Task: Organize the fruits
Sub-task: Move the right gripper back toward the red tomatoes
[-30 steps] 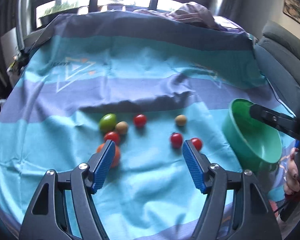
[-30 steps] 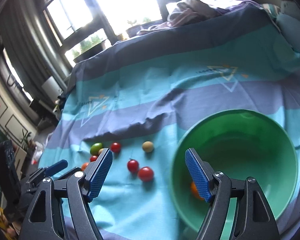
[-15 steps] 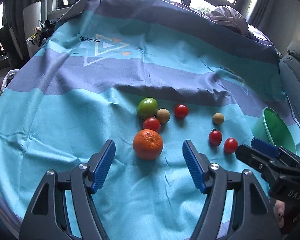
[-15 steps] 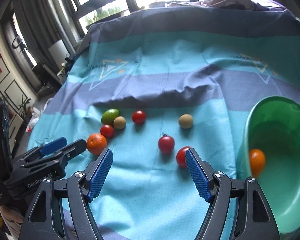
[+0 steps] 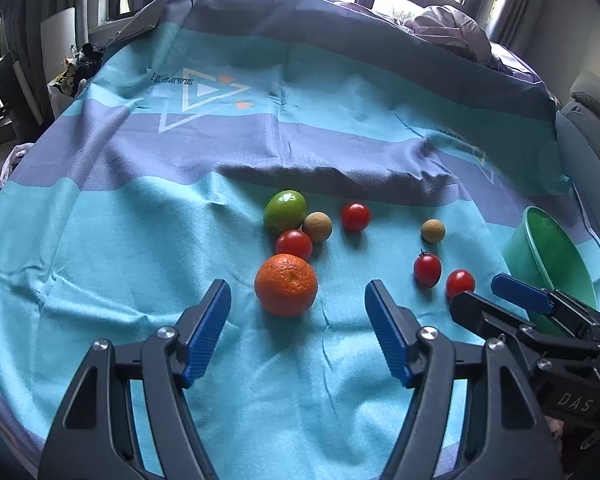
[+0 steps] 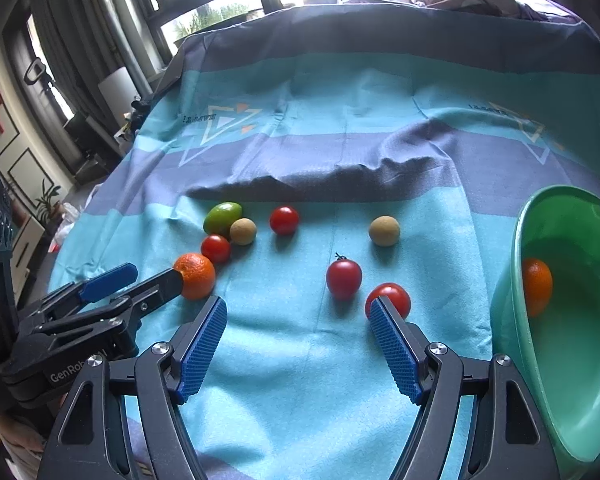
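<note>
1. Orange fruit sits framed between the spread blue pads of the left tongs (image 5: 298, 316), which a second ago were aimed further toward the green bowl (image 5: 556, 264); the orange (image 5: 286, 285) now lies just ahead of them, untouched.
2. The right tongs (image 6: 298, 320), half a second ago still swinging away from the bowl, now hang apart and empty over the teal cloth (image 6: 284, 360), one pad tip just in front of a red tomato (image 6: 392, 298).
3. One orange already rests inside the bowl (image 6: 537, 286); judging by this, sorting has barely begun, with the next pickup likely the orange left of the bowl.
4. Further left of the bowl lie three more tomatoes, a green fruit (image 5: 285, 211) and two tan round fruits.
5. The bowl is cut off at the frame edge, so any other contents stay unseen; the tan fruits' kind is hard to tell.
</note>
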`<state>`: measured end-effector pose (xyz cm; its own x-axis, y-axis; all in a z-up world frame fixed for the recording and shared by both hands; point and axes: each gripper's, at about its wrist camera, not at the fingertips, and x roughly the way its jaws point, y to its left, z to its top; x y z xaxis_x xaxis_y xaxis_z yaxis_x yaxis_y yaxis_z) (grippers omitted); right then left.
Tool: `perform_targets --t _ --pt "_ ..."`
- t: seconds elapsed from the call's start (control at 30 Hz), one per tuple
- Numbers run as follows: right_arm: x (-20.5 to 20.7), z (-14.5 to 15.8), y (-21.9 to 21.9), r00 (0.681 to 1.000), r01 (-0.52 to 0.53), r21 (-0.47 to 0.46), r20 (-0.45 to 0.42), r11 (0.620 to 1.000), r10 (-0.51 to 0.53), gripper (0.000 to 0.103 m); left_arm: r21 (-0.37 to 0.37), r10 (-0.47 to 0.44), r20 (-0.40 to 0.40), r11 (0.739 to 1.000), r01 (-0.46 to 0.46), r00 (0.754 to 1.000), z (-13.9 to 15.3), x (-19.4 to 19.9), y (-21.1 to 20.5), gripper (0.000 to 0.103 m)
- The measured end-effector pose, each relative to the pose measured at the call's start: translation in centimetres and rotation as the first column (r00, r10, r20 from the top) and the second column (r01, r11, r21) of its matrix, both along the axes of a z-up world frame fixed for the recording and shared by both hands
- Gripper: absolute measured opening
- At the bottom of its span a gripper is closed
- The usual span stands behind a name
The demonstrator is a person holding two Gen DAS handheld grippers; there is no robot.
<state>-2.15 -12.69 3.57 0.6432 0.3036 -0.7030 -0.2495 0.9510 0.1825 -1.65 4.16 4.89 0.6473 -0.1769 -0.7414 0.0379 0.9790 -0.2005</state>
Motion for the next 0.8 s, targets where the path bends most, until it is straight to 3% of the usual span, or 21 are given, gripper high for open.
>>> perform_targets --t 0.5,0.8 --pt "0.3 0.0 -1.2 0.999 0.053 0.006 -0.012 0.999 -0.052 0.076 -0.025 -0.031 0.011 0.999 0.031 0.999 0.4 -0.5 -1.0 0.068" --pt "0.9 -0.6 -1.6 0.996 0.073 0.010 -0.049 0.997 -0.072 0.076 0.003 -0.053 0.021 0.999 0.053 0.998 0.5 -0.9 -1.9 0.068"
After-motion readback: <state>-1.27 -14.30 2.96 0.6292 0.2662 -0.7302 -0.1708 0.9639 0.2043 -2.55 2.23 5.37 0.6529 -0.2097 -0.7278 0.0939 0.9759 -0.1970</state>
